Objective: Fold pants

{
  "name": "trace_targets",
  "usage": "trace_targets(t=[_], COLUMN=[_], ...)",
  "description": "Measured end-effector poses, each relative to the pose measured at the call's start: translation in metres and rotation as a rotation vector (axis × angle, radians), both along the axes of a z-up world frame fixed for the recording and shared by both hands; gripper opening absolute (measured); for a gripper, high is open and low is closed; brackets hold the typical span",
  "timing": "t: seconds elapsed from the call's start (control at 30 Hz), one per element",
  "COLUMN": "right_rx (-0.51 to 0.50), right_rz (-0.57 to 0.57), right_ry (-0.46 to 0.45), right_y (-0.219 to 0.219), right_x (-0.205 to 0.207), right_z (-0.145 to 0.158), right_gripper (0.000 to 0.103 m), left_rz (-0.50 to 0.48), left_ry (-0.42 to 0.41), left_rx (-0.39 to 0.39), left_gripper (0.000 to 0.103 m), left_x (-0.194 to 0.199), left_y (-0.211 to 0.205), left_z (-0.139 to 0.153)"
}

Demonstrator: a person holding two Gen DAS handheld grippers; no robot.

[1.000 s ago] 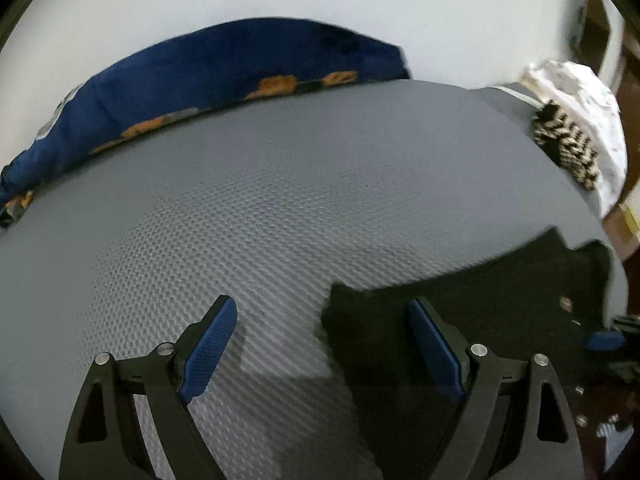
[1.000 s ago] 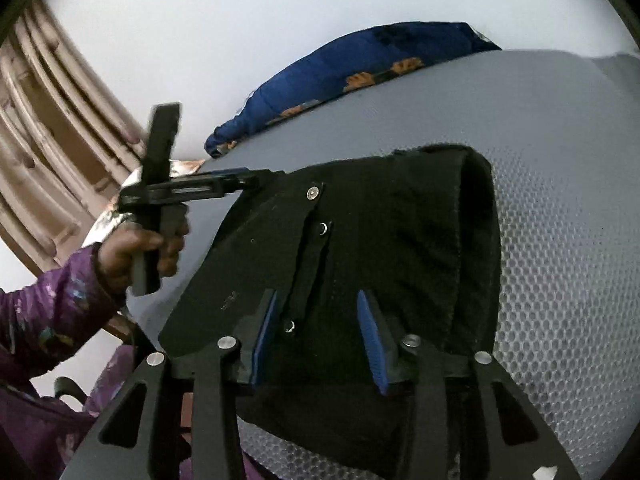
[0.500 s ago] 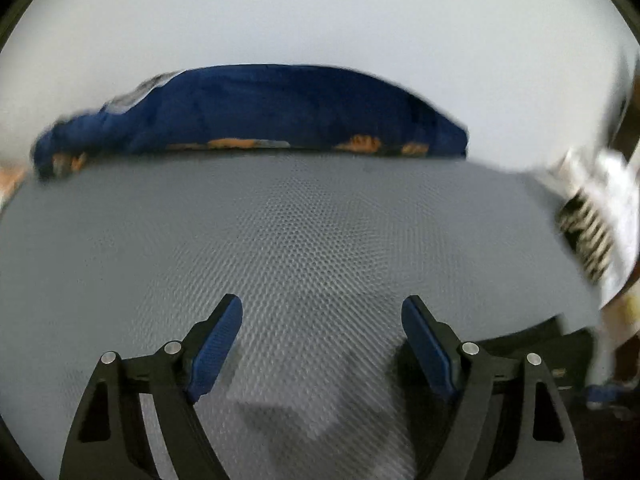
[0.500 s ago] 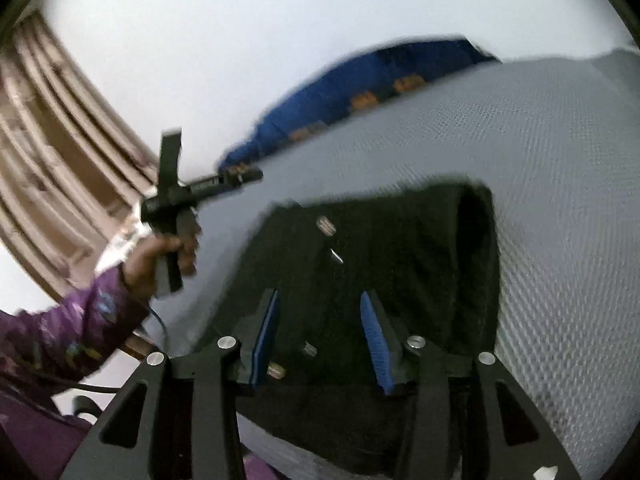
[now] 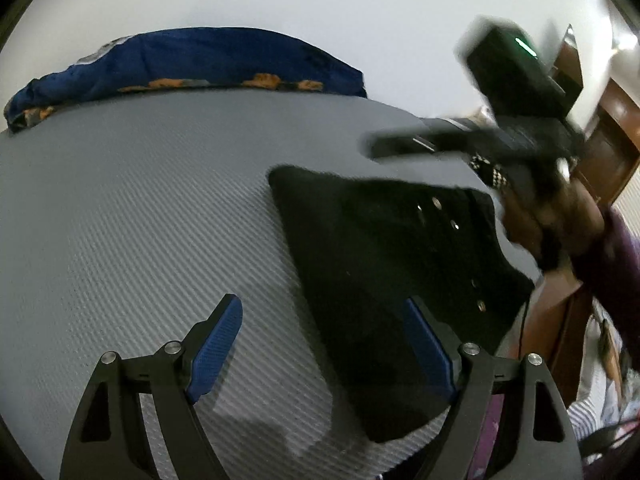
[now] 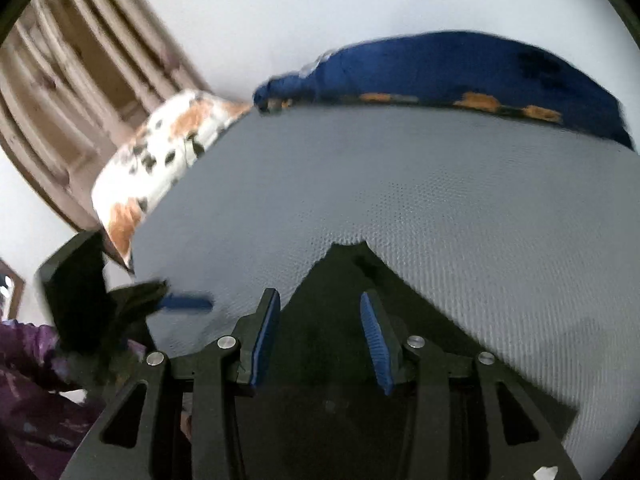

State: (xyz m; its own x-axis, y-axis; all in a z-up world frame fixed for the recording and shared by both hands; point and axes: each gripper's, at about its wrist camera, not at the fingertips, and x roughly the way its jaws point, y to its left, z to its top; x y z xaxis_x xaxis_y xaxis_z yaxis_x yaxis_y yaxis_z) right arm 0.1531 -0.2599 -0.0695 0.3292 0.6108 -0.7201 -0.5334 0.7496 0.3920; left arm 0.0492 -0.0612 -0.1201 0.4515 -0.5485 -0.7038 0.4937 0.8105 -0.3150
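I'm folding black pants (image 5: pixel 384 276) on a grey mesh mattress (image 5: pixel 140 208), and they're lying flat, already folded into a compact block with the snaps facing up. My left gripper (image 5: pixel 320 344) is hanging wide open with nothing in it: its left pad is over bare mattress and its right pad is over the near edge of the pants. My right gripper (image 6: pixel 320 336) is also spread apart and empty, hovering over the black fabric (image 6: pixel 344 320), whose pointed corner is sticking out ahead of the fingertips.

My guess is I'm lining up the next grab or just tidying the block. To do it well, I'm thinking I should bring both tools down low at a thick edge, pinch every layer at once so the stack isn't sliding apart, and keep the two grips level so the fold is landing square. Black cloth under black fingers is making the edges hard to read, so I'm trusting the blue pads as markers.

Around me: a blue pillow (image 5: pixel 188 60) is sitting at the far end against the wall, and a white spotted cushion (image 6: pixel 160 152) is off to the left of my right tool. Neither is in the way. The only real crowding is my own two tools working close over one small bundle.
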Motion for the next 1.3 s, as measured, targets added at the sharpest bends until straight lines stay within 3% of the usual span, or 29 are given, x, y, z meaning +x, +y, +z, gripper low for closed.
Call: trace_targets(t=[0.23,0.27,0.33,0.53,0.6,0.73,0.8,0.87,0.93,0.97,1.03,1.13,1.23,1.3], right_rx=[-0.105,-0.108,-0.182,-0.226,-0.206,-0.047,-0.021,0.048,0.319,0.393,0.406,0.415,0.285,0.203], right_rz=[0.116,0.135,0.153,0.145,0.135,0.062,0.018,-0.095,-0.195,-0.229,-0.238,-0.182,-0.158,-0.184], right_ry=[0.097,0.119,0.106,0.041,0.055,0.181,0.169,0.164,0.216,0.208,0.149,0.115,0.054,0.022], right_y=[0.046,0.051,0.064,0.070,0.069,0.047,0.038,0.017,-0.023,-0.036,-0.045,-0.049,-0.050,-0.054], right_x=[0.049,0.050,0.052,0.045,0.049,0.071,0.074,0.080,0.086,0.082,0.066,0.019,-0.040,-0.076], right_z=[-0.034,-0.040,-0.048,-0.050,-0.054,-0.064,-0.062,-0.057,-0.054,-0.050,-0.036,-0.019,-0.012,-0.018], right_gripper=[0.045,0.043,0.025,0.018,0.018,0.017,0.018,0.027,0.034,0.040,0.047,0.065,0.069,0.071], left_rz=[0.001,0.008,0.019,0.004,-0.001,-0.008,-0.008,-0.011,-0.012,-0.009,0.006,0.035,0.057,0.058], left_ry=[0.117,0.123,0.103,0.018,0.013,0.023,0.021,0.005,0.005,0.016,0.047,0.067,0.052,0.089], left_rx=[-0.038,-0.050,-0.072,-0.028,-0.025,-0.026,-0.021,-0.009,-0.002,-0.002,-0.012,-0.042,-0.062,-0.047], left_gripper=[0.082,0.082,0.082,0.083,0.083,0.083,0.083,0.083,0.083,0.083,0.083,0.083,0.083,0.083], left_x=[-0.004,-0.006,-0.009,-0.036,-0.039,-0.039,-0.038,-0.040,-0.047,-0.046,-0.048,-0.046,-0.043,-0.038], left_y=[-0.005,-0.005,-0.003,-0.007,-0.009,-0.013,-0.012,-0.011,-0.012,-0.013,-0.011,-0.001,0.005,0.003], left_z=[-0.032,-0.036,-0.036,-0.039,-0.039,-0.039,-0.037,-0.036,-0.036,-0.036,-0.033,-0.026,-0.021,-0.030])
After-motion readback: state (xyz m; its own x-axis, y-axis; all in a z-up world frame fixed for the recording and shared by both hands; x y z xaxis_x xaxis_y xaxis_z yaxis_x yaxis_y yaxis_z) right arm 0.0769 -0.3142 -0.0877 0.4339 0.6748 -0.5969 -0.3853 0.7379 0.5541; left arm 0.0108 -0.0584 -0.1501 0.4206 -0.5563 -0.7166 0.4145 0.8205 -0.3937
